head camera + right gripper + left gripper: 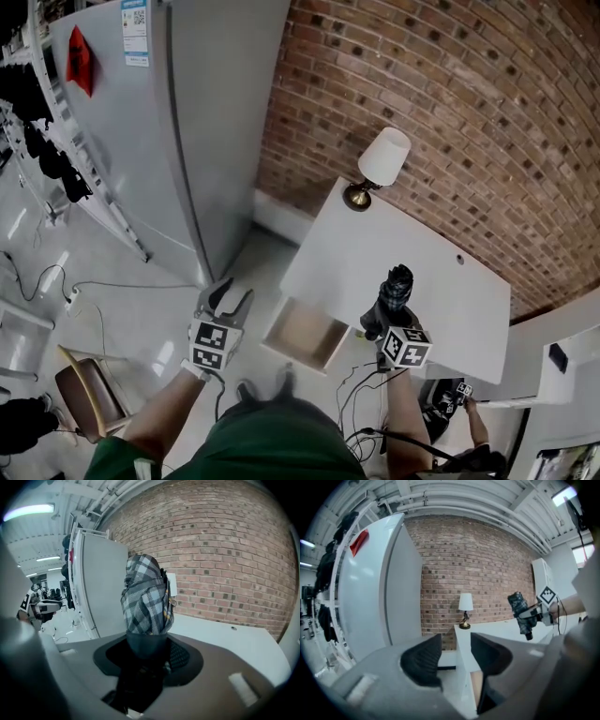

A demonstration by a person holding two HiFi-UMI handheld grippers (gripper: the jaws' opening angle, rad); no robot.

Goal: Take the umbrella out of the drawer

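Grey checked cloth wrapped tight: in the head view the umbrella (396, 289) is clear of the open drawer (302, 330), held above the white desk (450, 291) by the right gripper (382, 323). The left gripper (231, 300) hangs off to the drawer's side.

In the left gripper view its jaws stand apart with nothing between them, and the umbrella is well off to the right.

In the right gripper view the jaws are clamped on the dark end just below the cloth. I'd judge the umbrella light, stiff along its shaft and soft and slippery in the fabric, so the hard end is the place to hold. That end is mostly buried in the jaws. I cannot tell whether it is the handle.
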